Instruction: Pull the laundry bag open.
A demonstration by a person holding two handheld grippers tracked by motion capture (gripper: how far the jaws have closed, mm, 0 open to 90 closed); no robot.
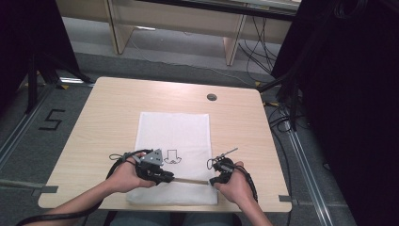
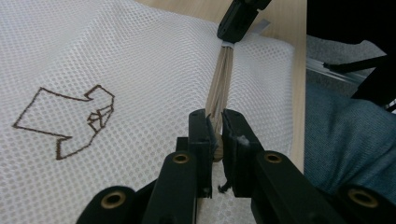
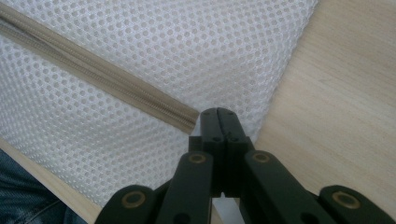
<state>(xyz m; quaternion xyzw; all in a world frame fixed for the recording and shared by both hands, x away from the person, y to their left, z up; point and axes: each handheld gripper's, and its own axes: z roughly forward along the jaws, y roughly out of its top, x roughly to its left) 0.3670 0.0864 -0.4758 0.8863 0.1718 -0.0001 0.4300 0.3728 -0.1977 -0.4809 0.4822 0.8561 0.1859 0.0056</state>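
A white mesh bag lies flat on the wooden table, with a beige zipper running along its near edge. My left gripper is shut on the zipper; in the left gripper view its jaws pinch a beige piece of the zipper, which stretches away to the right gripper. My right gripper is shut at the zipper's right end. In the right gripper view its jaws meet where the zipper stops, on the mesh bag.
A brown outline drawing is printed on the bag near my left gripper. A round grommet sits at the table's far side. Bare wood lies right of the bag. The person's lap is just past the near edge.
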